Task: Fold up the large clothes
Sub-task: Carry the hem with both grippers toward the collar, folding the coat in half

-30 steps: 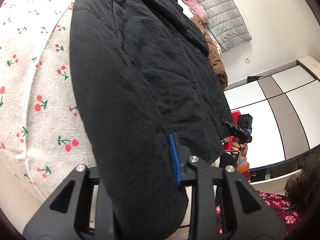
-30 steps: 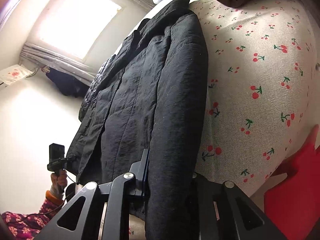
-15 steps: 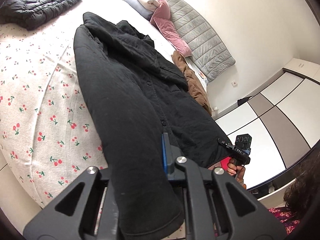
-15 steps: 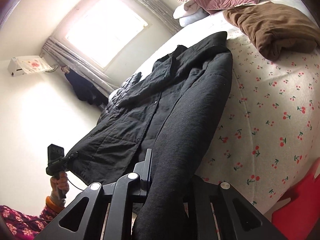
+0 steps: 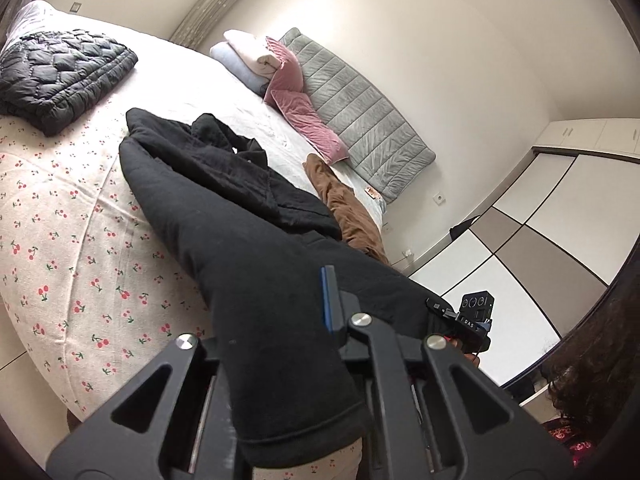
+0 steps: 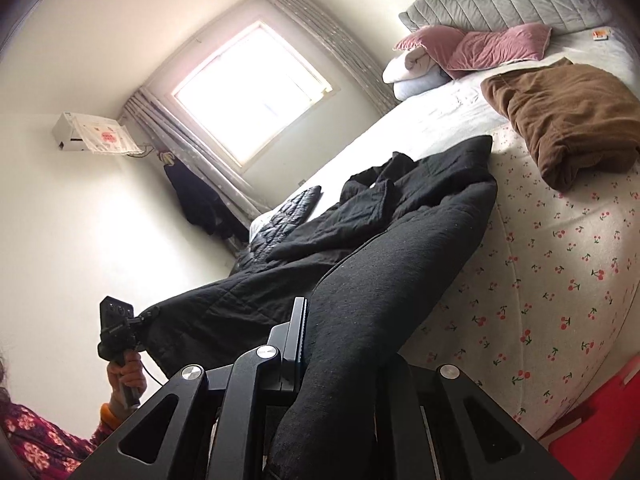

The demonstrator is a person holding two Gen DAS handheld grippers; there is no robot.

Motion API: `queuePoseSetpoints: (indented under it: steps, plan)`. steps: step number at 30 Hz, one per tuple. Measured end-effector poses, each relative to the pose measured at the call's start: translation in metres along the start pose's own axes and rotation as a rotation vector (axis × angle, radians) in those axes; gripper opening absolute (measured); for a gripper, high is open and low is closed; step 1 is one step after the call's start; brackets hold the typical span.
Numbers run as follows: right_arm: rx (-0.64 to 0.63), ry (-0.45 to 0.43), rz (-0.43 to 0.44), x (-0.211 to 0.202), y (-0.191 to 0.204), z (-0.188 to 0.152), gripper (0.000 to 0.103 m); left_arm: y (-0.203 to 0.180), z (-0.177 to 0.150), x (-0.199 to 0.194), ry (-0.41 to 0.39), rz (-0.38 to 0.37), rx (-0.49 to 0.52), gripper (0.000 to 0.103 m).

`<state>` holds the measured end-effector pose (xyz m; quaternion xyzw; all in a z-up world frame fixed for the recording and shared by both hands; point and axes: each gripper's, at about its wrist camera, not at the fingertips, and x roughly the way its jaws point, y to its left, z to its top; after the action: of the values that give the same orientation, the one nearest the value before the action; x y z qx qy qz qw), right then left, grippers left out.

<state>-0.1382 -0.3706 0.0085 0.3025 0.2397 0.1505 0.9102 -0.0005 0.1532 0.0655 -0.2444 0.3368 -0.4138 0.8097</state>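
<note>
A: Bedroom, cherry-print bed cover [image 5: 60, 264], window behind. Our black coat [image 5: 224, 216] lies lengthwise on the bed, collar end far from us, hem end lifted off the near edge. Left gripper [image 5: 280, 360] is pinched on the hem at one corner; right gripper [image 6: 340, 360] is pinched on the other, cloth bunched thick between both pairs of jaws.

B: Risks we see?

A: We judge the coat heavy and padded. A pinch this close to the edge could slip as we carry the hem forward, dropping one corner and skewing the fold. Uneven lift between our two hands would twist the body.

B: Obstacles?

A: Brown garment [image 6: 568, 120] lies just beside the coat's far shoulder; the quilted dark jacket [image 5: 60, 76] sits near the other side. The collar area is already rumpled, so the hem may land on lumps. Pink cushions [image 5: 304, 116] stand well apart.
</note>
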Motion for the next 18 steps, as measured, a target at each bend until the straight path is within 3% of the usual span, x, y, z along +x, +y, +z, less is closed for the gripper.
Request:
queuePoseSetpoints:
  steps: [11,18]
  plan:
    - [-0.064,-0.133,0.016,-0.068,0.042,0.007,0.011,-0.054,-0.012,-0.068,-0.082,-0.022,0.105,0.01]
    - [-0.026,-0.174,0.008,-0.06,0.035,0.03,0.011,-0.03,0.013,-0.063,-0.095,0.021,0.045,0.01]
